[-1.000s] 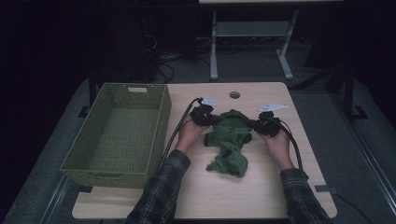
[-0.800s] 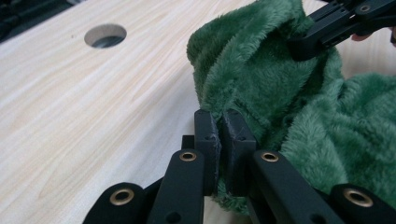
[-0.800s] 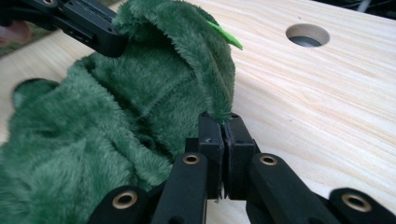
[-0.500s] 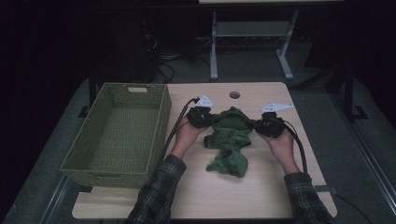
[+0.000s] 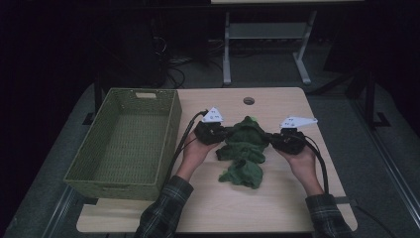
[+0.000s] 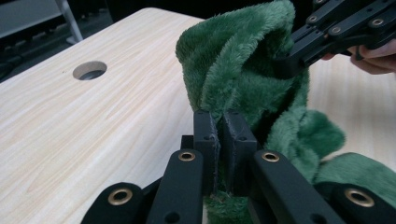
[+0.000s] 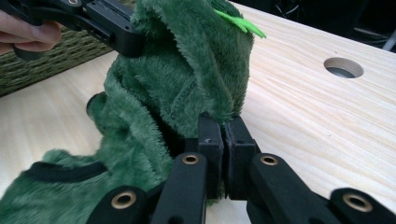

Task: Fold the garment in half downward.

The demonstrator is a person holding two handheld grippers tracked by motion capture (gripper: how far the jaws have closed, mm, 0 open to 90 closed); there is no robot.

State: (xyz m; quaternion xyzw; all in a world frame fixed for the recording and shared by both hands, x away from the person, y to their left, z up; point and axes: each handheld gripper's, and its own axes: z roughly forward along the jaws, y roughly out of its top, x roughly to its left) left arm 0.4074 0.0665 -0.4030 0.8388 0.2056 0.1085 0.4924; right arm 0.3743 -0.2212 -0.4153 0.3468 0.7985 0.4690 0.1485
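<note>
Beside the green basket (image 5: 124, 141), on the worktop (image 5: 277, 208): green plush garment (image 5: 244, 151), upper edge lifted since a second ago. Left hand-held gripper (image 5: 221, 134) and right hand-held gripper (image 5: 271, 139) each clenched on it, likely bound for that basket.

Dim lab: cabled floor (image 5: 183, 69), metal stand (image 5: 267, 49), pale worktable (image 5: 277, 104).

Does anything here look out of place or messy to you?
Only mildly: the green fleece garment hangs bunched and rumpled, pinched on either side by the left gripper and right gripper, its lower part crumpled on the table. The green basket beside it sits straight. Nothing looks spilled or damaged.
</note>
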